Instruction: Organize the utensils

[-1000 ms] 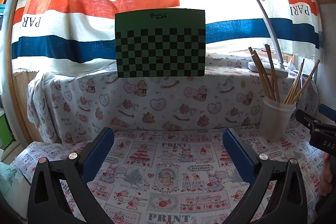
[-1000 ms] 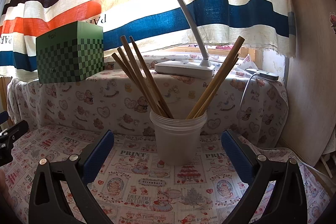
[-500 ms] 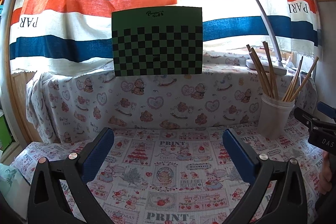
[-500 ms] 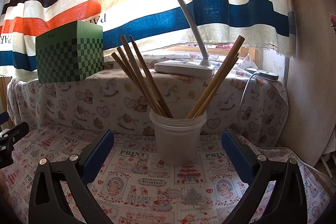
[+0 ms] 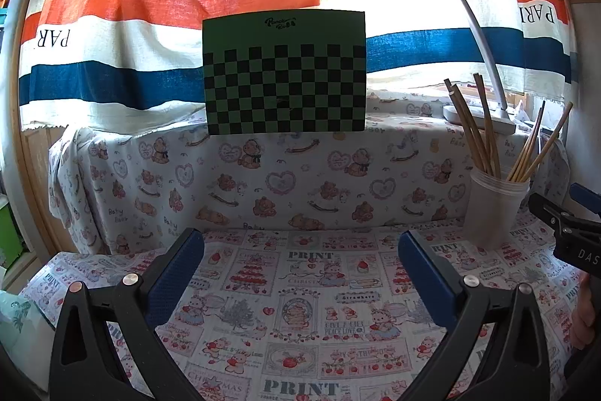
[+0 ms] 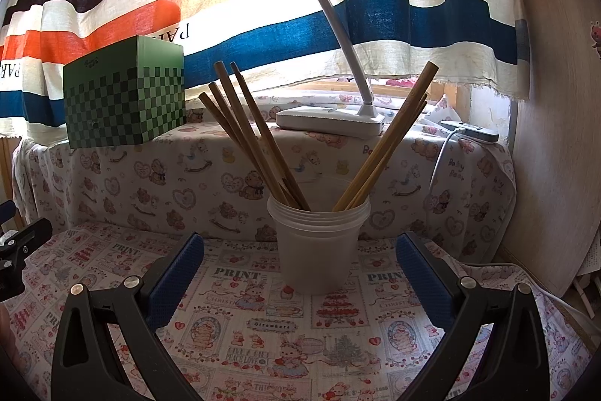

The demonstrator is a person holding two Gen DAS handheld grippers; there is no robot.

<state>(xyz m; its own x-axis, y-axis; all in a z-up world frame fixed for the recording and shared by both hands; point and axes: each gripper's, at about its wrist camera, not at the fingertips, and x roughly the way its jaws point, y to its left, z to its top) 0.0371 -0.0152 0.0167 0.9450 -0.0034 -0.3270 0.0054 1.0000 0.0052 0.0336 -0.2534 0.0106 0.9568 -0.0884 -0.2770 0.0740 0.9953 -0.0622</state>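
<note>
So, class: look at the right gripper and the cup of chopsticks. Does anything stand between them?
Nothing visible does. The right gripper is open and faces the cup head-on, with only bare patterned cloth between them. The chopsticks lean out above the rim, well above the gripper's level.

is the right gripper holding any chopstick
No, the right gripper is open and empty; the chopsticks stand in the cup.

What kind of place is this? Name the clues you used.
Probably a home, set up by a window: a striped curtain with daylight behind it, a desk lamp on a cloth-draped ledge, and a cup of chopsticks.
</note>
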